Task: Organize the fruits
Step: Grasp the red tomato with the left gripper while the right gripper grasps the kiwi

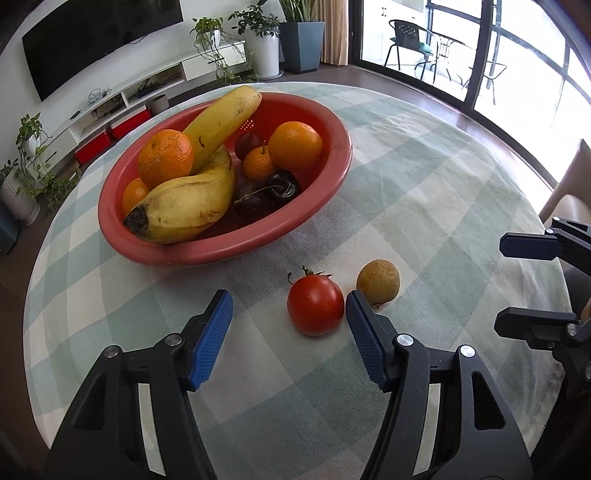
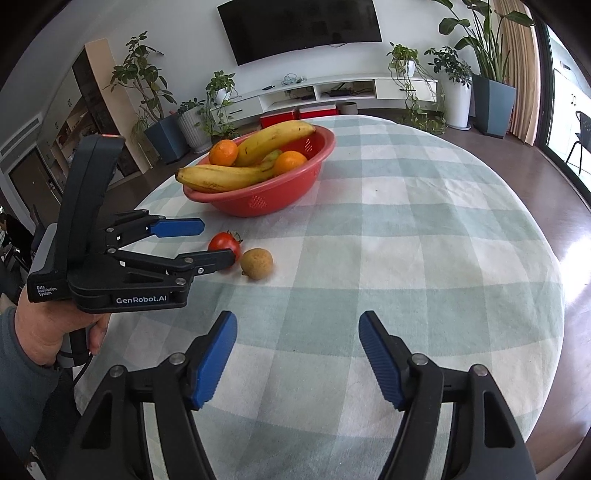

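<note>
Tomato [image 1: 316, 309] sits on the bench [image 1: 424, 206] just in front of the red bowl [image 1: 229, 251], a small brown fruit [image 1: 378, 281] beside it. Left gripper [image 1: 288, 317] brackets it, fingers [image 1: 360, 325] parted, 1 touching, probably to lift it in. Right gripper [image 2: 297, 345] hovers unclenched, empty.

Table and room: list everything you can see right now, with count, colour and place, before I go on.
Bowl: one, red, far left of table.
Bananas: two, yellow, in bowl.
Oranges: four, two large and two small, in bowl.
Dark fruits: several, in bowl; count unclear.
Tomato: one, red, on cloth between the left gripper's fingers.
Small brown fruit: one, beside tomato.
Tablecloth: one, green-white check.
TV: one, black, on wall.
Potted plants: several, along wall.
Left gripper: open around tomato.
Right gripper: open, empty.
Hand: holding left gripper.
</note>
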`<state>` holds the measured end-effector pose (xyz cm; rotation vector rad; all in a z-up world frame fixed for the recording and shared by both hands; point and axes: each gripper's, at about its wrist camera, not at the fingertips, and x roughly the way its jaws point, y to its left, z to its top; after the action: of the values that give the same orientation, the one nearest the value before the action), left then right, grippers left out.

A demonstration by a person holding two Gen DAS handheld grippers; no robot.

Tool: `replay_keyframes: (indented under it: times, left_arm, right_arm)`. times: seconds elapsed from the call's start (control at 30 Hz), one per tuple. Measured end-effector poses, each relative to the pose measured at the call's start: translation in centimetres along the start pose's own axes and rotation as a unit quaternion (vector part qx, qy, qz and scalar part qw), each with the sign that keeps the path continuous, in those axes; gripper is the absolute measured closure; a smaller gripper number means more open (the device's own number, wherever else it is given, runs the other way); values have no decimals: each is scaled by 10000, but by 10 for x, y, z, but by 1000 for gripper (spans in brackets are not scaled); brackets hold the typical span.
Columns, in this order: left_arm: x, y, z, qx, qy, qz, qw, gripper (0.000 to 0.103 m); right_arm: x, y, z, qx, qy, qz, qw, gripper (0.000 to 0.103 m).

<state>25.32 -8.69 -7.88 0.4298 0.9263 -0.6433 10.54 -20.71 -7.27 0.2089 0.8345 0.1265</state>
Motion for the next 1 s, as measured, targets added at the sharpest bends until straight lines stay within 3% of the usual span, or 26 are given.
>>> replay_keyframes:
  times: [0.37,1.0]
  left_arm:
    - [17,-7,4,-54,58,-24,10000,72]
    - [0,8,-14,-505,-135,-282,9982,72]
  right_arm:
    - [6,1,-1,-20,86,-42,10000,31]
    - [40,25,36,-558,151,-206,9981,34]
